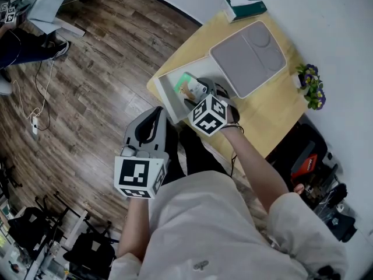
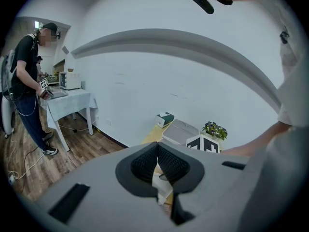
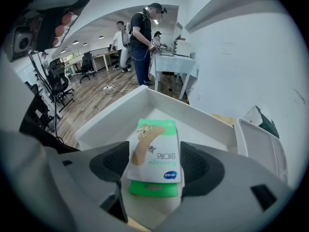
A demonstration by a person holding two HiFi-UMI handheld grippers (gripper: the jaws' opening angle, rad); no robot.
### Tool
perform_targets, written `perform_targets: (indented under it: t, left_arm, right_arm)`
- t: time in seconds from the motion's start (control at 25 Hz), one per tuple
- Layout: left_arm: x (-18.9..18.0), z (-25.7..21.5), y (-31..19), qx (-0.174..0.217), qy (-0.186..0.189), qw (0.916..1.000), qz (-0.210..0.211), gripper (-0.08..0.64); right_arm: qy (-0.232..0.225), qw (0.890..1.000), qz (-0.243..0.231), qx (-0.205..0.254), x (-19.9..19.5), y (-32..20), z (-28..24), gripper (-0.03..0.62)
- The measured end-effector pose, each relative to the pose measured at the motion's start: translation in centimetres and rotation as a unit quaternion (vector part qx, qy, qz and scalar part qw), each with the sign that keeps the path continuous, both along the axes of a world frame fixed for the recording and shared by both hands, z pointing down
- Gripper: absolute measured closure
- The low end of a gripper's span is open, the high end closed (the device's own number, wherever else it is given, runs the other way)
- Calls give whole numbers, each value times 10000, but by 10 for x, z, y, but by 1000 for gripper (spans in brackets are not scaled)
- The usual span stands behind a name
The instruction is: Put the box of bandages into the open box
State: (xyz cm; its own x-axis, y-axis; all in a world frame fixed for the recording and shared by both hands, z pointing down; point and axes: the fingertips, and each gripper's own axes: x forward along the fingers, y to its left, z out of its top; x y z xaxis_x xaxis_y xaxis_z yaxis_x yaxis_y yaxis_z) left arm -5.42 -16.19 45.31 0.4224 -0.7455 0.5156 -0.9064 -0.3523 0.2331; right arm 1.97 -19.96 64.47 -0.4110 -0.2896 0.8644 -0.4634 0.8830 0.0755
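Observation:
The box of bandages [image 3: 155, 151], white and green with a plaster pictured on it, sits between the pads of my right gripper [image 3: 155, 167], which is shut on it. It hangs inside the open white box [image 3: 159, 99], just above the floor of it. In the head view the bandage box [image 1: 191, 86] shows in the open box [image 1: 166, 90] at the table's near left corner, with my right gripper [image 1: 199, 97] reaching in. My left gripper [image 1: 150, 128] is held back off the table over the floor, shut and empty; its fingertips [image 2: 157, 164] meet.
The open box's grey lid [image 1: 247, 57] lies beside it on the wooden table [image 1: 274, 111]. A green tissue box [image 1: 245, 6] stands at the far corner and a small flower pot [image 1: 310, 85] at the right edge. People stand by a far table [image 2: 67, 100].

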Motion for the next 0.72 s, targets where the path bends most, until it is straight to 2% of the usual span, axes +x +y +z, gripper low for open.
perform_targets:
  t: [0.72]
  left_arm:
    - [28, -6, 14, 86, -78, 9999, 25, 555]
  right_arm:
    - [-487, 9983, 45, 319, 11, 7, -42, 299]
